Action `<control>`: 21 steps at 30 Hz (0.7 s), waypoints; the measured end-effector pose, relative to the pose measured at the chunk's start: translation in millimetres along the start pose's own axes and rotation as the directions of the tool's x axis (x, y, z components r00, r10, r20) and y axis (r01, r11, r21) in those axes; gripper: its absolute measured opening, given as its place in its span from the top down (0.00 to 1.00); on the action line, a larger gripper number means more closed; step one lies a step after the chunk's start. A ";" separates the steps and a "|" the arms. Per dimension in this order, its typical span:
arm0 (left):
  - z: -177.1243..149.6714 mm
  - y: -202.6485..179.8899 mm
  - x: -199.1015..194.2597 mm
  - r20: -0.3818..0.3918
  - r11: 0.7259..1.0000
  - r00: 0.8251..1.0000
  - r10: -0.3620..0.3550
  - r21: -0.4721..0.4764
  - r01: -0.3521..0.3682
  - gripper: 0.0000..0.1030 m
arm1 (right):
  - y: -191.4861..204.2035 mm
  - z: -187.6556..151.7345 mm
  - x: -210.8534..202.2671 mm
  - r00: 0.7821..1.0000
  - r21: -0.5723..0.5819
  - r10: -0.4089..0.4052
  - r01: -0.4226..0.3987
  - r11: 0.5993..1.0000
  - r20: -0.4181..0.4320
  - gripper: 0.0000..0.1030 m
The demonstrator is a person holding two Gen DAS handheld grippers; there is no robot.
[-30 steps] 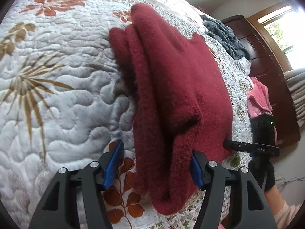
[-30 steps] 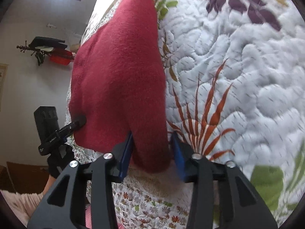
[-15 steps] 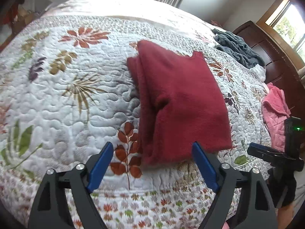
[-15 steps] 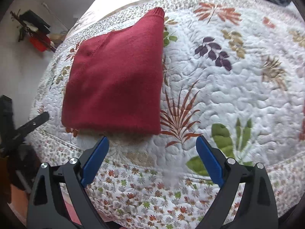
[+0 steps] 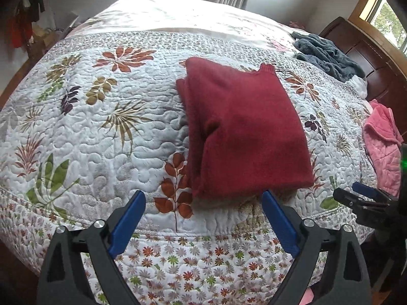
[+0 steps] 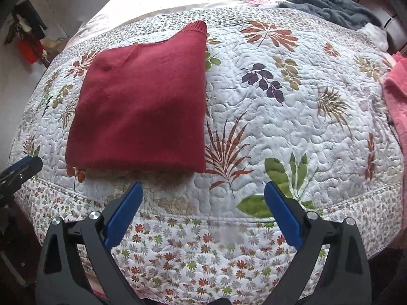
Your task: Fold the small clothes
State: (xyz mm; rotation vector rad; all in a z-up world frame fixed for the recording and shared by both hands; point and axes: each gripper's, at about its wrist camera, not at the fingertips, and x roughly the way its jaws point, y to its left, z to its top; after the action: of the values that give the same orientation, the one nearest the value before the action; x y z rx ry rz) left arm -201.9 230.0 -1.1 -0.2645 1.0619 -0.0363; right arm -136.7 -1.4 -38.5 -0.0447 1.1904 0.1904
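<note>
A dark red knitted sweater (image 5: 244, 127) lies folded into a thick rectangle on the quilted floral bedspread (image 5: 101, 137). In the right wrist view the same sweater (image 6: 145, 109) sits left of centre, its ribbed hem pointing to the far side. My left gripper (image 5: 203, 203) hangs open over the bed's near edge, just short of the sweater's near fold, nothing between its blue pads. My right gripper (image 6: 203, 195) is open too, to the right of the sweater's near corner and apart from it. The right gripper's tip (image 5: 366, 198) shows at the right edge of the left wrist view.
A grey-blue fleece garment (image 6: 328, 2) is heaped at the far right of the bed, a white cloth (image 6: 374, 34) beside it. A pink quilted garment (image 5: 384, 147) lies at the right edge. A dark wooden headboard (image 5: 366, 58) stands behind; the bed's near edge drops off below the grippers.
Both grippers let go of the red sweater, opened wide and pulled back toward the near edge of the bed. The sweater now lies flat and folded.
</note>
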 end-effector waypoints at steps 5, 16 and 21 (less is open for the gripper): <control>-1.8 -1.5 -6.4 0.001 0.999 0.999 0.051 0.018 -0.051 0.10 | 4.0 -0.2 -8.3 1.000 0.001 -0.024 0.024 1.000 -0.008 0.06; -3.6 -13.9 -23.7 0.009 0.994 0.995 0.099 0.048 -0.100 0.10 | 10.6 0.7 -30.8 0.999 0.008 -0.035 0.034 0.999 0.027 0.05; -3.9 -16.9 -28.0 0.008 0.993 0.994 0.105 0.048 -0.105 0.09 | 8.3 -0.1 -35.6 0.999 0.020 -0.033 0.032 0.999 0.033 0.05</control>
State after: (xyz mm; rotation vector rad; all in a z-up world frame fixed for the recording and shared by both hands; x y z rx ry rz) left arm -217.3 217.2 25.0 -0.1649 1.0663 0.0335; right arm -151.0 2.4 -5.0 -0.0436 1.1578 0.1505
